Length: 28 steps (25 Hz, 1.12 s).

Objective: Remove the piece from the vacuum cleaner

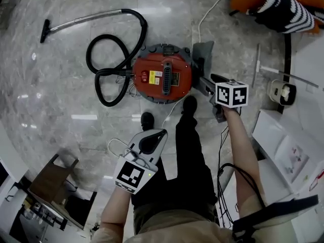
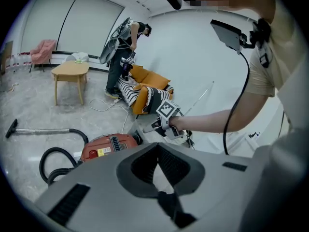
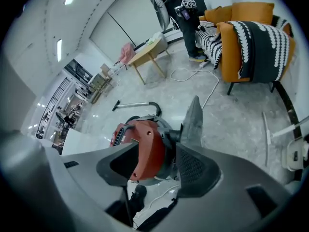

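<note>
Now, clock face: hours are read in the head view with the vacuum cleaner at the centre, 12 at the picture's top.
Your left gripper: nearest to you, at about 6 o'clock and well apart from the machine. Its jaw tips meet and nothing is between them.
Your shoes: one just beside the red body at 5 o'clock, the other a little nearer to you at 7 o'clock.
Your right gripper: at 3 to 4 o'clock, close against the machine's side. Its jaws stand wide apart, and in the right gripper view the red body's edge shows in the gap. You cannot tell from any view whether a pad touches it.
Vacuum cleaner: a round red canister with a dark rim, flat on the grey marble floor.
Grey piece: on the canister at 2 to 3 o'clock, standing up from its rim, just beyond your right jaw.
Hose: black, coiled in loops at 9 o'clock, joined to the canister.
Wand: a metal tube at 10 o'clock, running off to a small dark nozzle.
White cable: trails over the floor at 1 o'clock.
Sofa: orange, with a black-and-white throw, at 1 to 2 o'clock.
Wooden table: far off in the left gripper view.
Another person: stands beside the sofa.
</note>
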Each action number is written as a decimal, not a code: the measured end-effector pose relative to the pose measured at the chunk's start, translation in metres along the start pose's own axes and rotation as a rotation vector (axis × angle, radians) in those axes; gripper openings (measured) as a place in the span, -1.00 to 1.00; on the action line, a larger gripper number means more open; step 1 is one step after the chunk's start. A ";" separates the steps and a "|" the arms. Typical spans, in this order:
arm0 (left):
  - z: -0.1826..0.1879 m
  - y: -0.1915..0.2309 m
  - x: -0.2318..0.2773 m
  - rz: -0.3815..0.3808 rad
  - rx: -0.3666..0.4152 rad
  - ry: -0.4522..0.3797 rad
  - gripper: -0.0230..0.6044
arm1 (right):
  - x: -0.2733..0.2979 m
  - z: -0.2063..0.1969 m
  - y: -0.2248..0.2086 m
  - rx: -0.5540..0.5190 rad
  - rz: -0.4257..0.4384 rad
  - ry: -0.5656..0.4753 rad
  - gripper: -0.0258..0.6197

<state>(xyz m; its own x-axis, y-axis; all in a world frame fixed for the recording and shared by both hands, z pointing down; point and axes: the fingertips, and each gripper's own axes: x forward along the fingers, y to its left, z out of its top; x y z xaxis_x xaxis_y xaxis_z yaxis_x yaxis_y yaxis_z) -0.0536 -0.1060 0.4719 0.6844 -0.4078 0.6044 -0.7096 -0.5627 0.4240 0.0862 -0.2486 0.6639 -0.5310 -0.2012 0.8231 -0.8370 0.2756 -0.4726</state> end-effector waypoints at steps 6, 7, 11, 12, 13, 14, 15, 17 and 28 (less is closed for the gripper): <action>-0.028 0.003 0.025 -0.029 -0.053 0.047 -0.92 | 0.042 -0.005 -0.037 -0.022 -0.077 0.039 -0.22; -0.030 0.003 0.029 -0.034 -0.056 0.051 -0.92 | 0.048 -0.007 -0.042 -0.030 -0.087 0.055 -0.23; -0.026 0.003 0.037 -0.043 -0.089 0.042 -0.92 | 0.069 -0.015 -0.056 -0.042 -0.116 0.121 -0.23; -0.025 0.005 0.038 -0.044 -0.091 0.041 -0.92 | 0.073 -0.018 -0.060 -0.043 -0.127 0.137 -0.23; -0.025 0.006 0.040 -0.043 -0.092 0.040 -0.92 | 0.078 -0.020 -0.064 -0.047 -0.136 0.150 -0.23; -0.025 0.008 0.041 -0.040 -0.096 0.040 -0.92 | 0.082 -0.021 -0.067 -0.054 -0.142 0.157 -0.23; -0.027 0.010 0.042 -0.038 -0.102 0.040 -0.92 | 0.085 -0.022 -0.069 -0.062 -0.144 0.158 -0.23; -0.031 0.012 0.043 -0.037 -0.118 0.045 -0.92 | 0.088 -0.021 -0.071 -0.081 -0.147 0.159 -0.23; -0.048 0.013 0.054 -0.035 -0.110 0.107 -0.92 | 0.081 -0.034 -0.089 -0.270 -0.224 0.190 -0.72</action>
<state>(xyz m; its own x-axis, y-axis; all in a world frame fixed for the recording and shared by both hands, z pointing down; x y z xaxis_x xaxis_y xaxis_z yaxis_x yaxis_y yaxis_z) -0.0336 -0.1012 0.5423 0.6917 -0.3072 0.6536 -0.7036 -0.4907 0.5140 0.1219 -0.2579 0.7837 -0.2842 -0.1139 0.9520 -0.8513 0.4868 -0.1959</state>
